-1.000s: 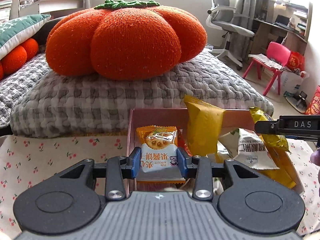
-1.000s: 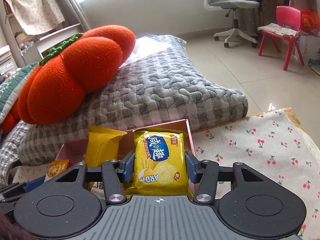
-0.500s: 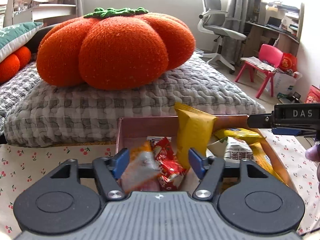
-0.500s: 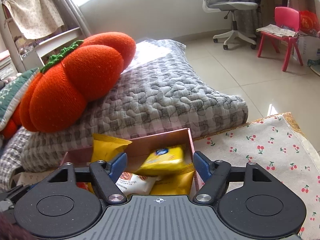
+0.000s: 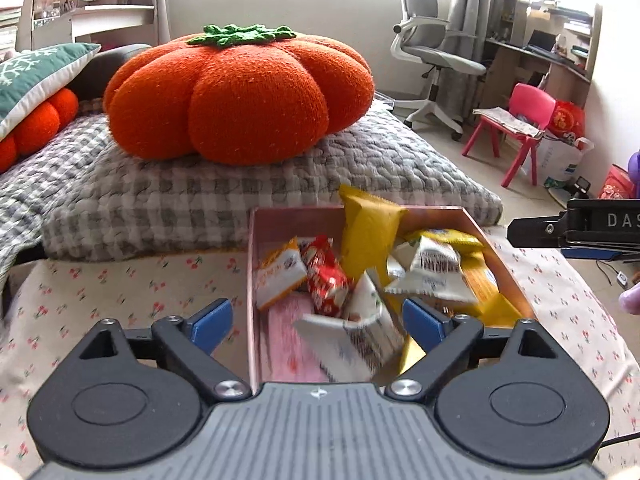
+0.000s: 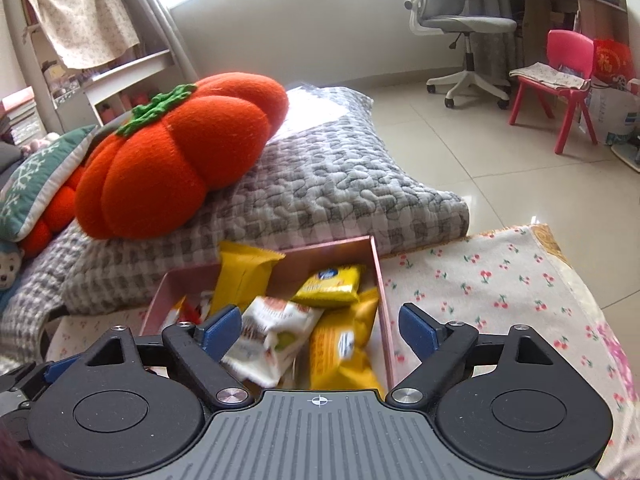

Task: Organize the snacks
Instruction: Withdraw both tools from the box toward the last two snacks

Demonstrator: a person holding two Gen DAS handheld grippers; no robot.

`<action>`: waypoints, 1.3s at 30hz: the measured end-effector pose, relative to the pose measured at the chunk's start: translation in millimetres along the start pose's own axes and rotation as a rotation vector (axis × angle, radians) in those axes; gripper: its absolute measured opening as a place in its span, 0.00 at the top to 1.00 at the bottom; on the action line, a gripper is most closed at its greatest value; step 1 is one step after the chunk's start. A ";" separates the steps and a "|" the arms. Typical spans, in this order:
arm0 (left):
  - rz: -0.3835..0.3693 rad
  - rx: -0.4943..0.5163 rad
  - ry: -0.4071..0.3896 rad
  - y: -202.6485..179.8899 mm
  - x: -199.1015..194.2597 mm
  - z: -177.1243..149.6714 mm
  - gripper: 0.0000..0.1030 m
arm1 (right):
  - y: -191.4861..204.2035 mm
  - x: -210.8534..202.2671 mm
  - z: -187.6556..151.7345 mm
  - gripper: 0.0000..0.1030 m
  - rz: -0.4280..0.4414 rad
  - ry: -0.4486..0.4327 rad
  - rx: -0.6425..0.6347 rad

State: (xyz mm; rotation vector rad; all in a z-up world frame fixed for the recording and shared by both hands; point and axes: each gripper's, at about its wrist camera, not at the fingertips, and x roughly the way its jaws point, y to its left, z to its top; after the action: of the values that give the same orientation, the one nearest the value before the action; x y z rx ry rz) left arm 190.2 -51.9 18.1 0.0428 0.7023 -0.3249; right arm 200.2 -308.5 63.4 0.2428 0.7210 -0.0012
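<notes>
2 grippers hang over 1 pink box (image 5: 256, 264) of snacks; both have just been opening and neither holds anything.

Left gripper (image 5: 318, 322): blue pads spread wide, nothing pressed between them. Seen between them, lower down in the box, lie a blurred white packet (image 5: 352, 344), a red packet (image 5: 326, 276) and an orange-and-white biscuit packet (image 5: 280, 276). 1 yellow packet (image 5: 370, 228) stands upright against the far wall, its top above the rim. To its right lie a white packet with dark print (image 5: 434, 270) and more yellow packets (image 5: 444, 238). The other tool's black finger (image 5: 536, 232) enters from the right edge, well above the cloth.

Right gripper (image 6: 320, 328): pads likewise wide apart and released. Its right pad sits outside the box's right wall (image 6: 382, 304); its left pad is over the contents. Below, inside the box, lie a white packet (image 6: 276, 328), a yellow packet with a blue logo (image 6: 330, 286) and an orange-yellow packet (image 6: 344, 348); the upright yellow packet (image 6: 244, 276) leans at the back.

Setting: the box rests on a cherry-print cloth (image 6: 492, 292), its far wall near a grey checked quilt (image 5: 200, 200). 1 orange pumpkin cushion (image 5: 236, 96) sits on the quilt. 1 office chair (image 6: 464, 20) and 1 pink chair (image 6: 560, 68) stand on the tiled floor behind.
</notes>
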 end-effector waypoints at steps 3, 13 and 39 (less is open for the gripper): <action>-0.002 -0.011 0.003 1.8 -14.0 -6.2 0.07 | 7.2 -16.0 -9.6 0.10 -0.008 -0.001 -0.014; 0.021 -0.004 0.036 6.3 -49.5 -28.2 0.01 | 26.2 -56.4 -48.6 0.08 -0.005 0.019 -0.020; -0.007 -0.135 0.092 40.9 -30.1 -71.6 0.16 | 68.3 -14.6 -121.8 0.06 -0.014 0.117 -0.151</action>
State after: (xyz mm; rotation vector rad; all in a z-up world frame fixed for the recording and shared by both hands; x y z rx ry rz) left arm 136.3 5.8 -20.3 -0.0729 0.8139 -0.2829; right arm 115.5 -216.4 -0.2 0.0943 0.8348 0.0543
